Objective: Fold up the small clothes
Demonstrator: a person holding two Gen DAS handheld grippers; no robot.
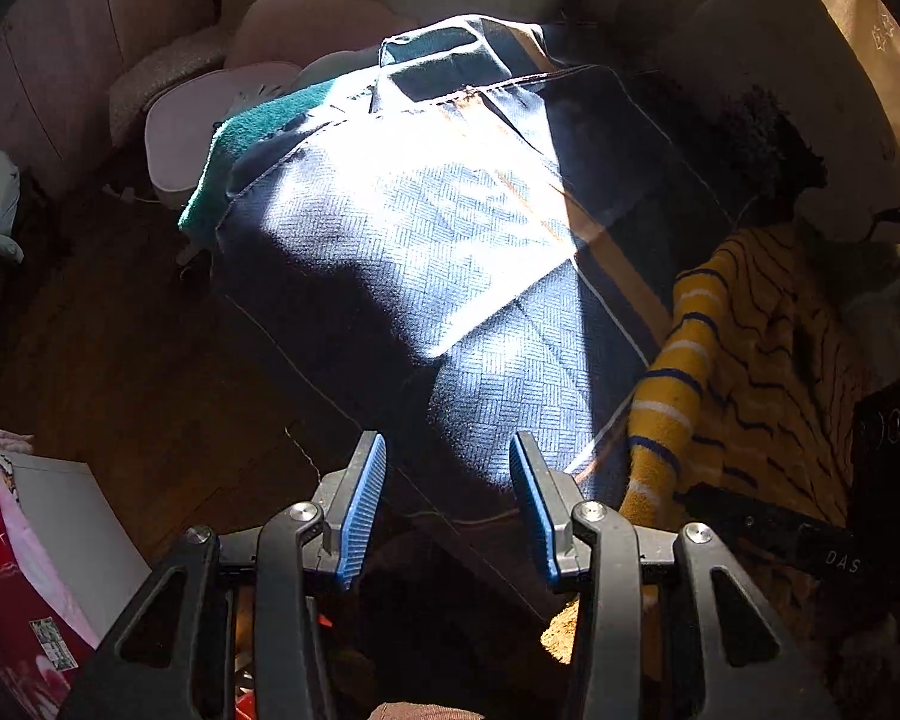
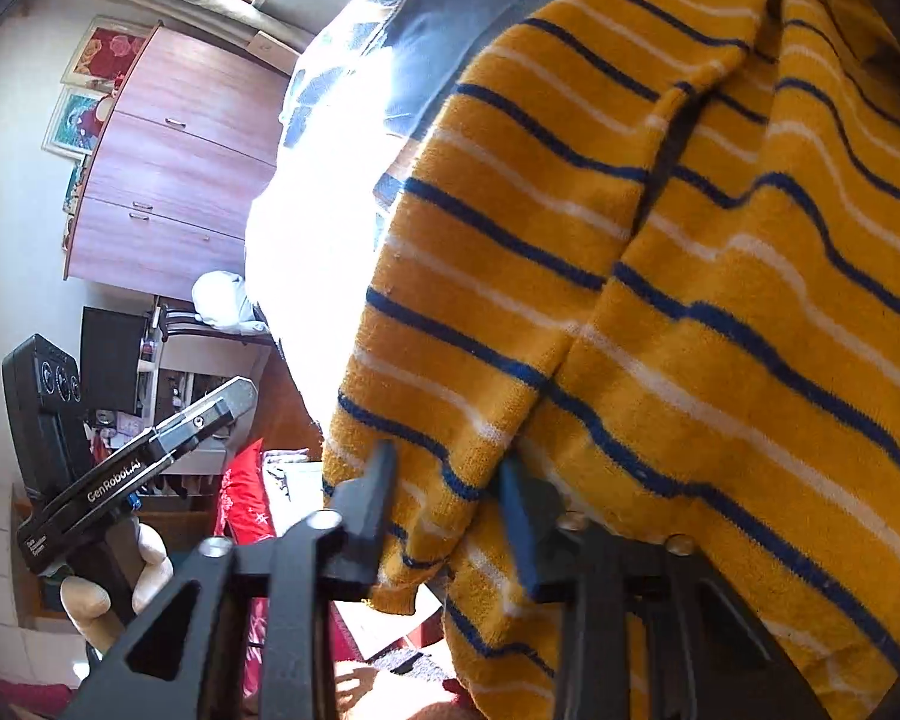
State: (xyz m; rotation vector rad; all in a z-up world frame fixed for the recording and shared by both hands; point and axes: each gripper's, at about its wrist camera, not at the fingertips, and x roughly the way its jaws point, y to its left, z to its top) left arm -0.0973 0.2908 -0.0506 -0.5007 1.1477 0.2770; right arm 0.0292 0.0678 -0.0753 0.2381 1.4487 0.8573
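Note:
A yellow garment with navy and white stripes lies bunched on a blue patterned bedspread; it also shows at the right of the left wrist view. My right gripper has its jaws partly apart, with a fold of the yellow garment's edge between the fingers. My left gripper is open and empty, hovering over the bedspread's near edge, left of the garment. The left gripper's body shows at the left of the right wrist view.
A teal cloth and dark folded clothes lie at the bed's far end. Wooden floor is to the left, with a pink chair and a red and white box. A wooden wardrobe stands beyond.

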